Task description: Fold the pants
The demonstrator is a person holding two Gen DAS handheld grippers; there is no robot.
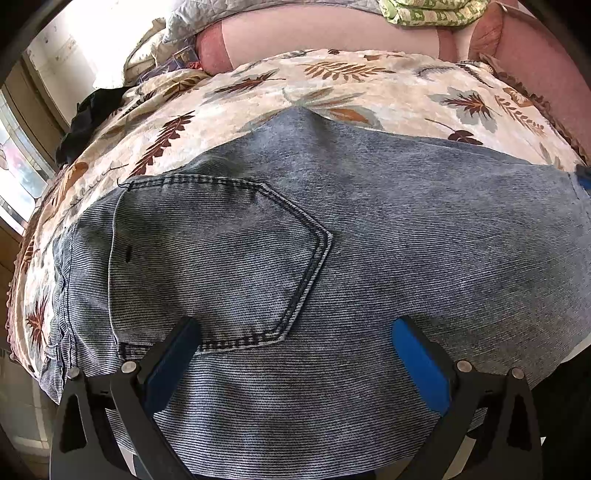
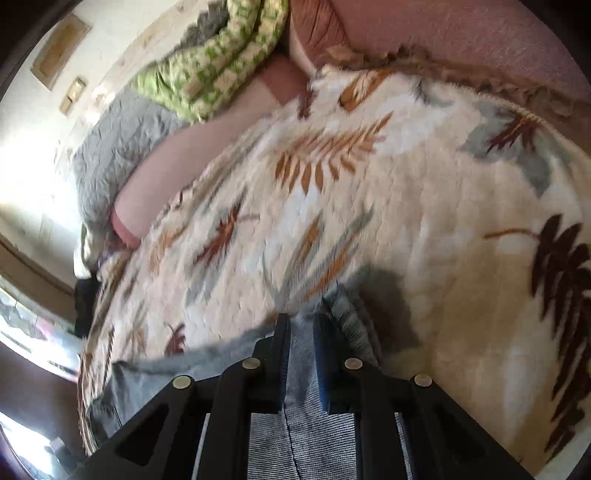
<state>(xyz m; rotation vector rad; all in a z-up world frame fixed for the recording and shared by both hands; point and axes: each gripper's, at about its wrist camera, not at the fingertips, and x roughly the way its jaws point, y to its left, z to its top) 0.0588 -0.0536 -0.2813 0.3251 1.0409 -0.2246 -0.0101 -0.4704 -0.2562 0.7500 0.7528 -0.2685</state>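
Observation:
Faded blue denim pants [image 1: 295, 240] lie on a cream bedspread with leaf prints [image 1: 332, 85], back pocket [image 1: 214, 258] up. My left gripper [image 1: 295, 332] is open just above the denim, its blue-padded fingers [image 1: 417, 354] wide apart near the pocket's lower edge. In the right wrist view my right gripper [image 2: 301, 332] is shut on a fold of the denim pants [image 2: 301, 369], which bunch up between and just past the black fingers [image 2: 280, 343]. The right view is motion-blurred.
A pink sheet [image 1: 332, 33], a grey quilt [image 2: 118, 136] and a green patterned blanket [image 2: 214, 62] lie at the far side of the bed. Dark clothing [image 1: 88, 118] sits at the bed's left edge. A bright window is at the left.

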